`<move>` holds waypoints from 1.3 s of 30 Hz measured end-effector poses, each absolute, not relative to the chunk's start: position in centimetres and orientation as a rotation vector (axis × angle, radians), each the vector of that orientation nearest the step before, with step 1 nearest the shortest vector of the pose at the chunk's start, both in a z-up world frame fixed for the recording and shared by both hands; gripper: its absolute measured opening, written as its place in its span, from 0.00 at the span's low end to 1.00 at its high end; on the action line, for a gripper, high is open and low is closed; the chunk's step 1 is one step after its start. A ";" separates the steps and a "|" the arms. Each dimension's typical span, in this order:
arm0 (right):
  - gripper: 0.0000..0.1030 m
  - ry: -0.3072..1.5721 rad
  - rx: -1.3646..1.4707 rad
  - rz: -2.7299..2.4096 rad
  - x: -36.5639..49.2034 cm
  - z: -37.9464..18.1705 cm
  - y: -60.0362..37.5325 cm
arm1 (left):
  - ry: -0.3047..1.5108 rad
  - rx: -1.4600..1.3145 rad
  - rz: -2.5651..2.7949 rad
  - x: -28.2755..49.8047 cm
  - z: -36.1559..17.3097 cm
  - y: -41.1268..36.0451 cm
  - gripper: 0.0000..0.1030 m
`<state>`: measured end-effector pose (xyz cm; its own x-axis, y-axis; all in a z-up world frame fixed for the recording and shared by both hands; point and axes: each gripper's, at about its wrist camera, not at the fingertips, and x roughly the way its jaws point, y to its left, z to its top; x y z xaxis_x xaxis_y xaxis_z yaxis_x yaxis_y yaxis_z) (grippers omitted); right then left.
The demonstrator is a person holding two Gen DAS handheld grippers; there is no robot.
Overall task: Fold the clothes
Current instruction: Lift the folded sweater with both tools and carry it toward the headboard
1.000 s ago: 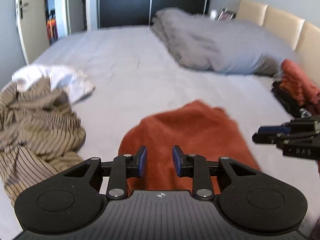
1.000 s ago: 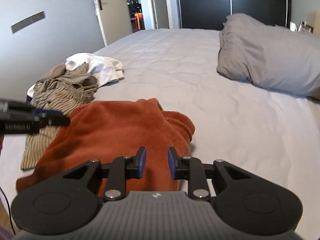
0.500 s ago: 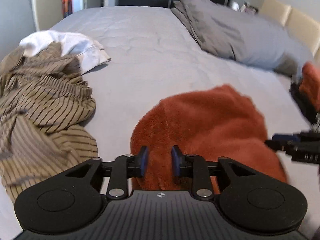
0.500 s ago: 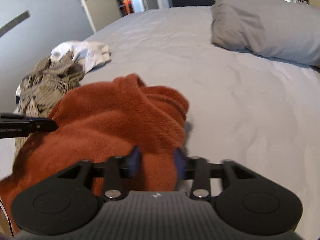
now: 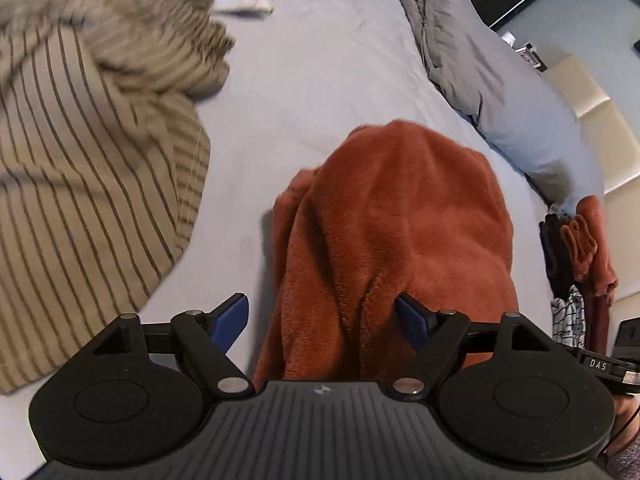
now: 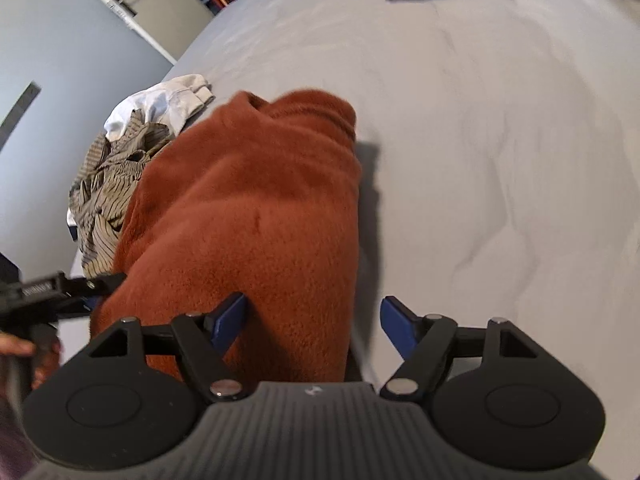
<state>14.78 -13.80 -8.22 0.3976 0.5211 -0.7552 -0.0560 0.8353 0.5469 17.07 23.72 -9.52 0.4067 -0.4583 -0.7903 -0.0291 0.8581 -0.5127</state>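
A rust-orange fleece garment [image 5: 400,216] lies bunched on the grey bed sheet [image 5: 304,64]; it also shows in the right wrist view [image 6: 248,208]. My left gripper [image 5: 322,320] is open, its jaws wide apart around the garment's near left edge. My right gripper [image 6: 312,320] is open too, its jaws straddling the garment's near right edge. The blue pads [image 6: 230,318] touch or sit close beside the fleece. The left gripper also shows at the left edge of the right wrist view [image 6: 60,288].
A beige striped garment [image 5: 88,152] lies crumpled at the left, with a white garment [image 6: 160,104] beyond it. Grey pillows [image 5: 492,84] lie at the back right. A stack of folded clothes [image 5: 576,252] sits at the right by the headboard. A door [image 6: 132,4] stands far left.
Both grippers have opened wide and dropped low over the orange fleece, tilting down towards the bed. The fleece now sits between each pair of jaws.
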 end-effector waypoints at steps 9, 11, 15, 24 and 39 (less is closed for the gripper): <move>0.74 1.201 0.624 0.403 16.3 -11.8 -12.3 | 1.188 -0.600 -0.318 18.9 -13.3 24.5 0.85; 0.74 1.208 0.651 0.414 16.6 -12.5 -12.0 | 1.193 -0.602 -0.324 19.3 -13.6 24.5 0.85; 0.75 1.218 0.703 0.435 17.0 -13.3 -11.5 | 1.197 -0.630 -0.336 19.7 -14.1 24.5 0.85; 0.62 1.195 0.760 0.470 17.0 -13.7 -10.4 | 1.154 -0.753 -0.392 19.5 -14.8 23.0 0.61; 0.51 1.101 0.844 0.507 14.9 -10.1 -12.9 | 1.055 -0.739 -0.463 17.2 -11.8 21.8 0.47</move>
<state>14.88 -12.91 -10.13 0.3897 0.7277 -0.5645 0.0442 0.5975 0.8007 17.16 21.85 -11.80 0.4338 -0.6640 -0.6090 -0.0014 0.6755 -0.7374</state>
